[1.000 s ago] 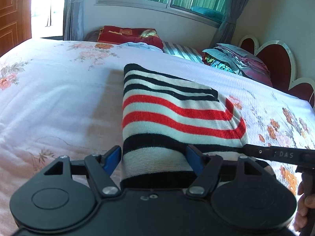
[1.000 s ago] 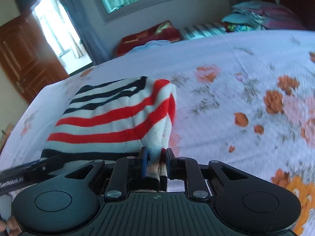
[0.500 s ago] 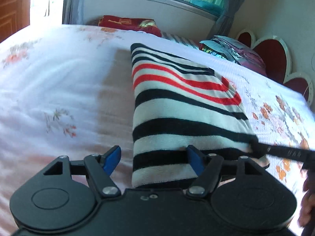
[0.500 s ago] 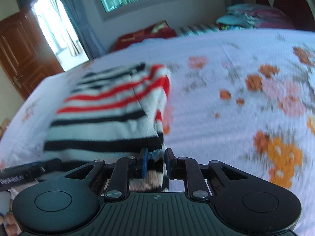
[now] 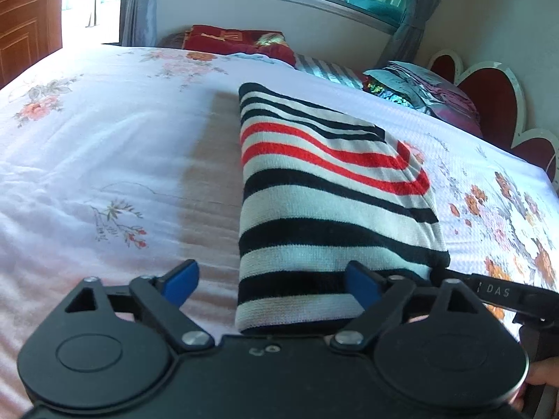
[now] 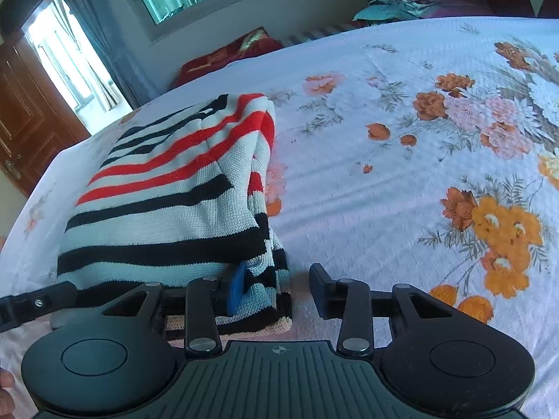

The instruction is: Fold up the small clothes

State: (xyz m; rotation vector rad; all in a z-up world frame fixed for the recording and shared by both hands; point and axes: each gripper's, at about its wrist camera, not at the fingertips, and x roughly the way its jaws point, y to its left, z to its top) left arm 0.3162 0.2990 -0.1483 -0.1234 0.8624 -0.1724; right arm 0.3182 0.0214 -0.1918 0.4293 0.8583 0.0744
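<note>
The fingers (image 5: 180,277) of the left gripper (image 5: 270,279) are spread wide, one on the bare bedsheet, the other resting against the near end of a folded striped sweater (image 5: 325,188); they grip nothing. The fingers (image 6: 234,288) of the right gripper (image 6: 277,288) are also parted, with the sweater's near right corner lying loose between them, touching the left finger only.

The sweater, in black, white and red stripes, lies folded into a thick, narrow rectangle in the middle of a bed (image 6: 384,181) covered by a floral sheet. Its right edge shows stacked layers slightly uneven.

The fold looks essentially finished, and the step in hand seems to be letting go. To do it well, draw both grippers straight back and low, fingers kept apart, so no knit snags and lifts a layer. The loose right corner is the likeliest place to catch.
</note>
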